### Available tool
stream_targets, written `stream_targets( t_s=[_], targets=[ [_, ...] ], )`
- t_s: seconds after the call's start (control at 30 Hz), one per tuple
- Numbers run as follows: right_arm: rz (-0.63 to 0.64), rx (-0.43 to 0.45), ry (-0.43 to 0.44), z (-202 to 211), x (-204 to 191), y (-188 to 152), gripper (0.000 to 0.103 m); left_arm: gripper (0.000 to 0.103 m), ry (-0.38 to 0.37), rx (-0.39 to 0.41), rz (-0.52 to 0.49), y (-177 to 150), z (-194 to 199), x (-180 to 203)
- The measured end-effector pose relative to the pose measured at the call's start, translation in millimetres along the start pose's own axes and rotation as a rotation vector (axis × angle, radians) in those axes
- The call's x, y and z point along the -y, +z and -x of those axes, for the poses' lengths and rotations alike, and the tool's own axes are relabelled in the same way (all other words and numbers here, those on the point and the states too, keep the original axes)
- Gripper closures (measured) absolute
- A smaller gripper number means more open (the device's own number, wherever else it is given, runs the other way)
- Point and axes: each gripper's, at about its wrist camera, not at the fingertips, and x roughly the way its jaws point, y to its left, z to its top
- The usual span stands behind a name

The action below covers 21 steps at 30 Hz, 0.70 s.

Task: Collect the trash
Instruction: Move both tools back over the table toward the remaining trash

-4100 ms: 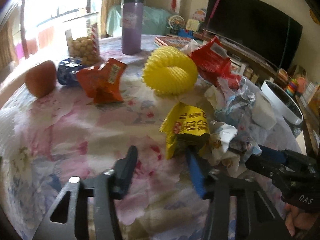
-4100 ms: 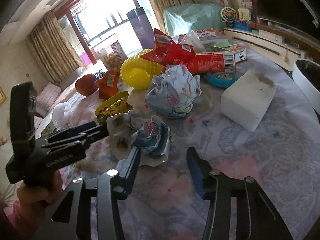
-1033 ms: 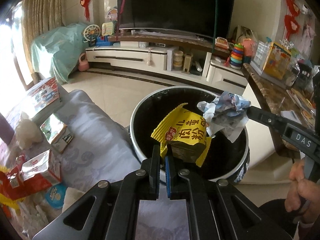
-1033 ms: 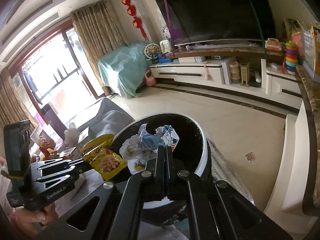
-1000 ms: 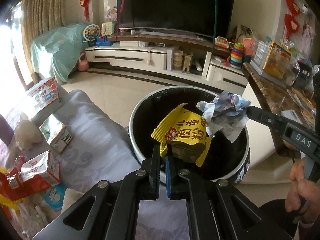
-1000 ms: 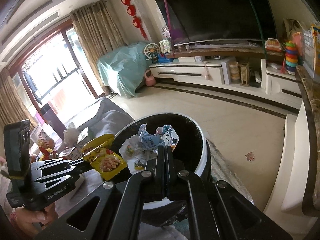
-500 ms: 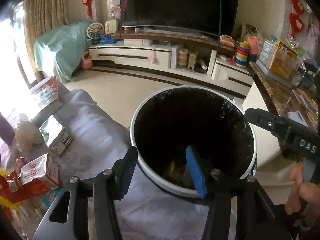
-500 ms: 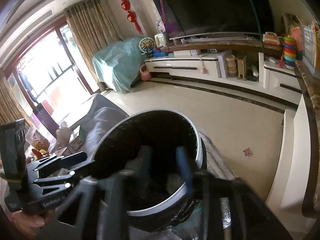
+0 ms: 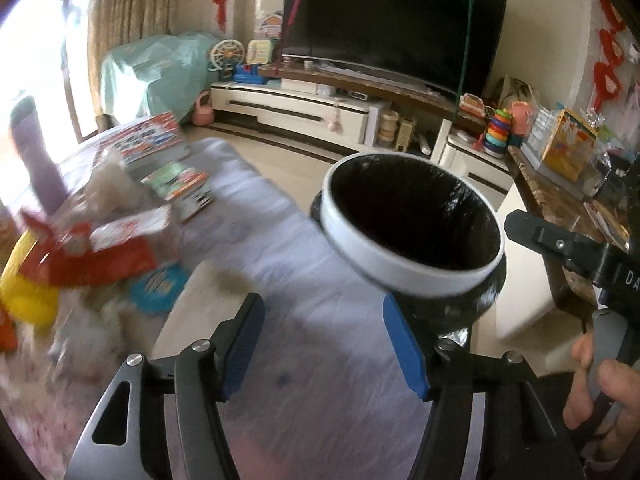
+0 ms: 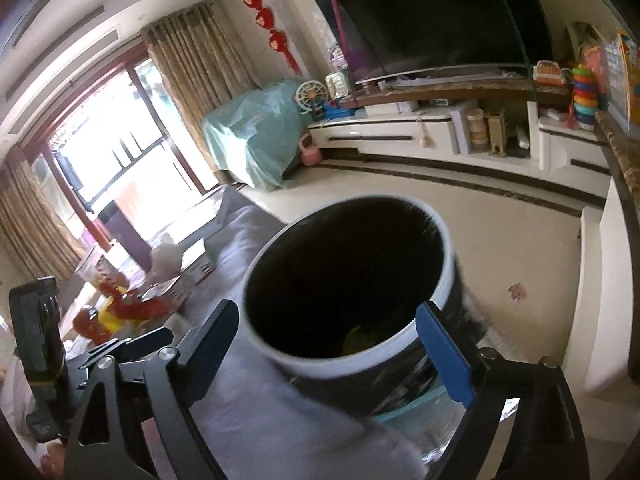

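A round trash bin (image 9: 404, 270) with a white rim and black liner stands at the table's edge; it also shows in the right wrist view (image 10: 304, 360). A yellow wrapper (image 10: 360, 342) lies inside it. My left gripper (image 9: 324, 324) is open and empty, above the tablecloth just left of the bin. My right gripper (image 10: 328, 336) is open and empty, at the bin's near rim. Red wrappers (image 9: 88, 256), a yellow ring (image 9: 24, 292) and a blue packet (image 9: 158, 288) lie on the table to the left.
A white block (image 9: 192, 300) lies on the tablecloth near the left fingers. Boxes (image 9: 176, 184) and a purple bottle (image 9: 32, 148) stand farther back. Beyond the bin are bare floor (image 10: 500, 240), a TV cabinet (image 9: 320, 112) and a side counter (image 9: 560, 208).
Both grippers opened and dropped the yellow wrapper and the crumpled paper into the bin. Both have since pulled back, and the left has swung left toward the table.
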Motion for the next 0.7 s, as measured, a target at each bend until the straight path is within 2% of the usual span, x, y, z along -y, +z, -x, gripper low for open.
stream_targets(
  t_s=[0.37,0.7],
  targets=[
    [0.037,-0.054,0.075,5,-46,-35,0.006,0.038,0.058,0.014,0.130,-69,66,-42],
    [0.077,-0.111,0.126,-7,-83,-57,0.005,0.034,0.137,0.030,0.223,-101,115,-72]
  ],
)
